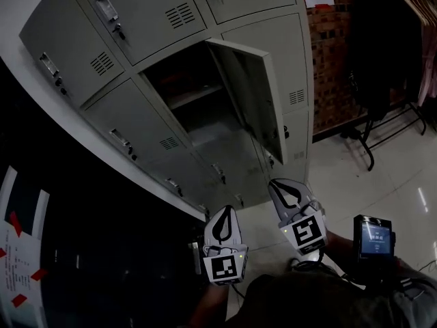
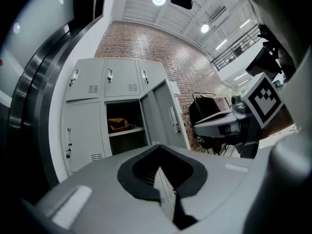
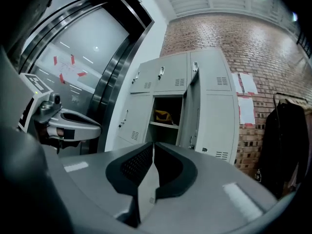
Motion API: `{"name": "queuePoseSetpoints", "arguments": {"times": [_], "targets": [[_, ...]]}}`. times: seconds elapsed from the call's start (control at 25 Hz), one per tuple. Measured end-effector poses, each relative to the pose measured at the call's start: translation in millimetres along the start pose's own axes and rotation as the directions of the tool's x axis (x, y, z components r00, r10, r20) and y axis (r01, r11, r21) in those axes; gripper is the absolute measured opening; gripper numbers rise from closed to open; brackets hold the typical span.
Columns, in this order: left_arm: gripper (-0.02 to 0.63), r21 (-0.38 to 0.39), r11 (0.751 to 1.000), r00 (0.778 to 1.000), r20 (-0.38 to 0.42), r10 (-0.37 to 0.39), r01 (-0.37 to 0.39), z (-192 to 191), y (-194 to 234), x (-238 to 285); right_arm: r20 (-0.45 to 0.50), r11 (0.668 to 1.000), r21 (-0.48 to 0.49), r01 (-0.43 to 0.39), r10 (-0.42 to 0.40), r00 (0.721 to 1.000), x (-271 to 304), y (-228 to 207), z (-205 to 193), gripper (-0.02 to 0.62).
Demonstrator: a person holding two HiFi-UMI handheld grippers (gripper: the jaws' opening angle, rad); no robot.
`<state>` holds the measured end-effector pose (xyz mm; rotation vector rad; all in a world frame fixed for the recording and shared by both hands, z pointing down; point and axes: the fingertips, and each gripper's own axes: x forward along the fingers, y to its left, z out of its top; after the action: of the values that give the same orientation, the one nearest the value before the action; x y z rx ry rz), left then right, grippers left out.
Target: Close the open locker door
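The open locker door [image 1: 254,94], well ahead of the left hand-held gripper [image 1: 224,216] and the right hand-held gripper [image 1: 280,188], both with jaws together and empty, looks like stiff, light sheet metal, probably best pushed near its free edge.

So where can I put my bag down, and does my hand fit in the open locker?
Bare tile floor lies between the lockers and the clothes rack. Inside the open locker, the space below the shelf looks empty. Crowded: the shelf itself holds a yellow thing.
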<state>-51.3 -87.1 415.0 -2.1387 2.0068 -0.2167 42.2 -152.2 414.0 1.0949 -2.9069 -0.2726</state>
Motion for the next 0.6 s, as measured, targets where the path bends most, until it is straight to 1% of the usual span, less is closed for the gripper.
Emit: {"name": "queuePoseSetpoints", "arguments": {"times": [0.12, 0.24, 0.4, 0.6], "targets": [[0.002, 0.011, 1.000, 1.000, -0.010, 0.009, -0.009, -4, 13, 22, 0.003, 1.000, 0.008, -0.006, 0.006, 1.000, 23, -9, -1, 0.020], [0.003, 0.021, 1.000, 1.000, 0.004, -0.005, 0.005, -4, 24, 42, 0.003, 1.000, 0.004, 0.003, -0.003, 1.000, 43, -17, -3, 0.019], [0.002, 0.004, 0.999, 0.999, 0.029, -0.044, 0.044, -9, 34, 70, 0.008, 0.999, -0.004, 0.048, -0.048, 0.999, 64, -31, -7, 0.018], [0.002, -0.004, 0.996, 0.996, 0.024, -0.091, 0.091, -20, 43, 100, 0.044, 0.994, -0.012, 0.113, -0.112, 0.993, 73, -50, 1, 0.015]]}}
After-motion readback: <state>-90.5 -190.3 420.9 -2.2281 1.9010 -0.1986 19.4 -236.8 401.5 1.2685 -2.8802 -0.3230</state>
